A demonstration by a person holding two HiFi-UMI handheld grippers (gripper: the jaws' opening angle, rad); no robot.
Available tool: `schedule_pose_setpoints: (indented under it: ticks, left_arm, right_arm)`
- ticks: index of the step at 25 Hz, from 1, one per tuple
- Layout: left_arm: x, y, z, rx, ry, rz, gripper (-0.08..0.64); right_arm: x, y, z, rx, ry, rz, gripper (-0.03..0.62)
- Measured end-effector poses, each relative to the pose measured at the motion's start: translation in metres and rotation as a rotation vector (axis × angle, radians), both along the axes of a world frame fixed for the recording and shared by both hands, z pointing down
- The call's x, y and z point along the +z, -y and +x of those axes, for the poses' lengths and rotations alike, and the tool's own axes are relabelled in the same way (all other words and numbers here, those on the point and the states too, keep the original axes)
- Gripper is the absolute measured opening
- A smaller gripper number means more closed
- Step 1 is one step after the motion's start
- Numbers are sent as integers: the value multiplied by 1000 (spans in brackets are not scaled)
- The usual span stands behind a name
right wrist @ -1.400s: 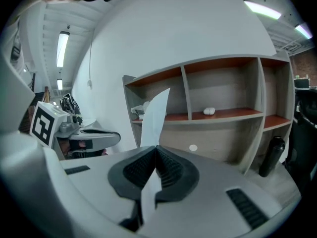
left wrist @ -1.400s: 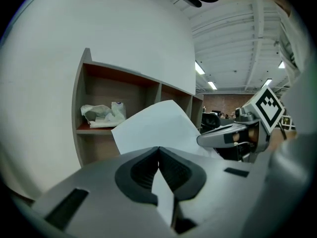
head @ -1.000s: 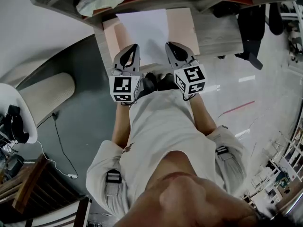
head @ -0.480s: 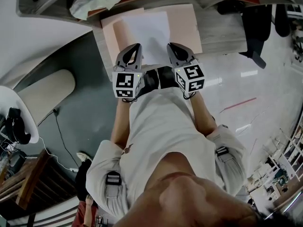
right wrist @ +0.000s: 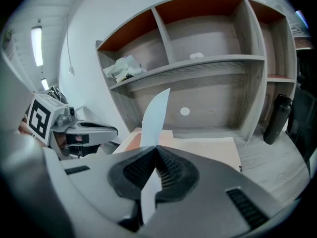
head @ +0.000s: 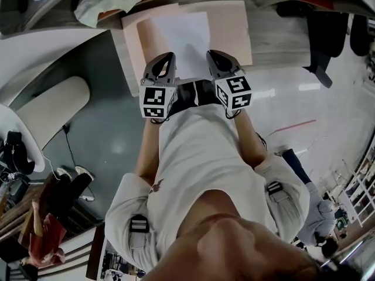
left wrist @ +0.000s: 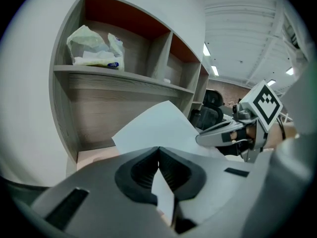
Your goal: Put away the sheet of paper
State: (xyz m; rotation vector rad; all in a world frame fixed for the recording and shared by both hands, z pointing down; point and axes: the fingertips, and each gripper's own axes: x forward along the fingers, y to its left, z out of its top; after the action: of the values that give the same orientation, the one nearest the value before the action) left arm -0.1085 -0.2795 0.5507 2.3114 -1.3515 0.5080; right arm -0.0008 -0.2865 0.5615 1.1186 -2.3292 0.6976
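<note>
Left tool [head: 164, 63] and right tool [head: 218, 62] each clamped on sheet of paper [head: 181, 37], above surface [head: 281, 37]; stowing not yet done

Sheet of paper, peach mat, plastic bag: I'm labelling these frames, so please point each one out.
sheet of paper [head: 176, 40], head view, middle of the white sheet.
peach mat [head: 231, 33], head view, bare right part.
plastic bag [left wrist: 94, 47], left gripper view, its crumpled middle.

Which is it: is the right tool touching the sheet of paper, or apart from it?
Touching. The right gripper view shows the right tool shut on the sheet of paper, with the sheet's near edge pinched between the closed jaws.
</note>
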Motion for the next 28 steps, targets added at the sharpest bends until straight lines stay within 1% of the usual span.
schedule_pose_setpoints:
  ticks: [4,11,15,23,28]
  left_arm:
    - [14,4,6,3,-10,-22,21]
    - [37,10,18,20,4,-62,21]
    - [51,13,22,16,9,-91,21]
    - [70,20,31,20,20,-125,21]
    - [74,27,34,27,31,-130,21]
  right_arm:
    - [16,4,7,5,-13,-27,20]
    - [44,12,23,23,-36,-83,20]
    - [51,19,28,26,-40,-93,20]
    - [71,35,43,40,-57,-117,20]
    - [85,44,51,47,-73,-133,20]
